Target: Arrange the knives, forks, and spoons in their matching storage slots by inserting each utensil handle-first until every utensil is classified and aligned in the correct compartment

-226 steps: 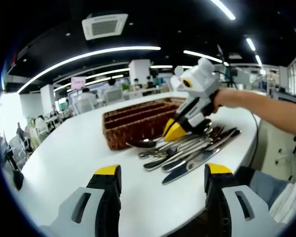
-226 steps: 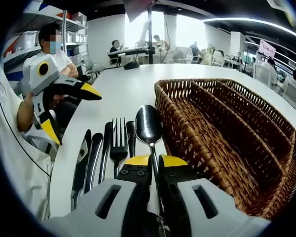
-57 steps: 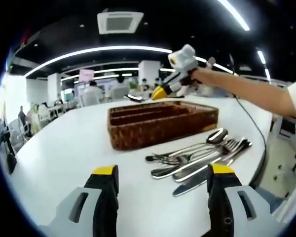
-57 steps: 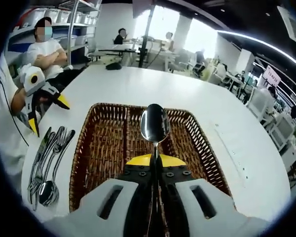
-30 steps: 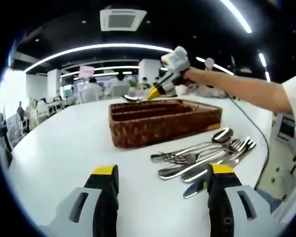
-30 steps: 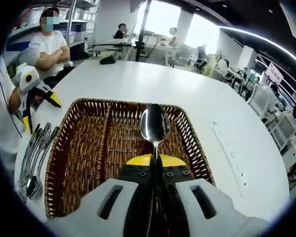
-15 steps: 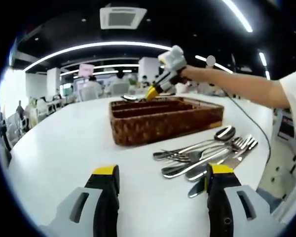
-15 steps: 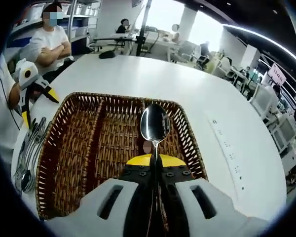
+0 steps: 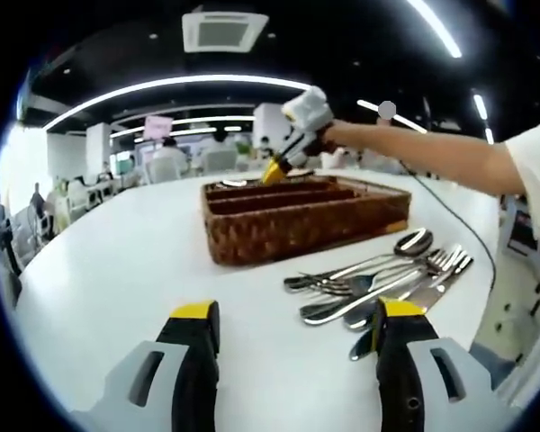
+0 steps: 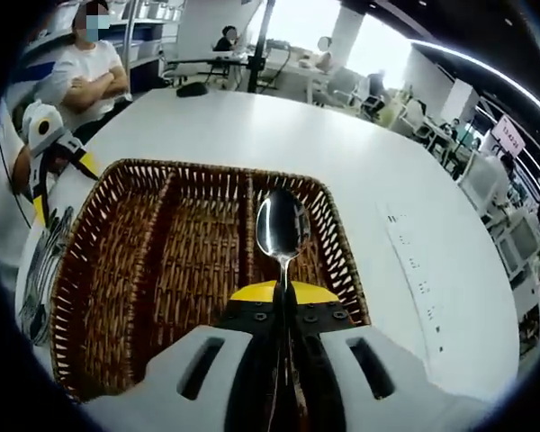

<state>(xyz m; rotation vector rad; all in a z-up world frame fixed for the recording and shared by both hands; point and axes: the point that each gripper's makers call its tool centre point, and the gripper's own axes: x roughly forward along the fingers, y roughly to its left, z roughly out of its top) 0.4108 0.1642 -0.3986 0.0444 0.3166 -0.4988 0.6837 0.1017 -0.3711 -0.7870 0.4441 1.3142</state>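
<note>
Right gripper view: the right tool point(image 10: 283, 292) is seen with its yellow-tipped jaws pressed together on the handle of a spoon point(image 10: 282, 229), whose bowl stands up beyond the tips, held over the wicker basket point(image 10: 117, 270) at its compartment nearest the far side wall. The basket is divided lengthwise by woven partitions and rests on the white bench point(image 10: 297, 144). To the left of the basket, loose cutlery point(image 10: 41, 261) is seen lying on the bench, with the left tool point(image 10: 49, 171) just beyond it, held by a hand. Farther off, seated people and desks are visible. In the left gripper view, the left tool point(image 9: 292, 315) is held low over the bench point(image 9: 108, 270) with its jaws spread wide apart and nothing between them. Just beyond its right jaw, the pile of spoons, forks and knives point(image 9: 387, 279) is laid side by side, close to the basket point(image 9: 297, 216) but apart from it. Above the basket's far end, the right tool point(image 9: 272, 171) is seen tilted downward, carried by an outstretched arm point(image 9: 432, 157).
</note>
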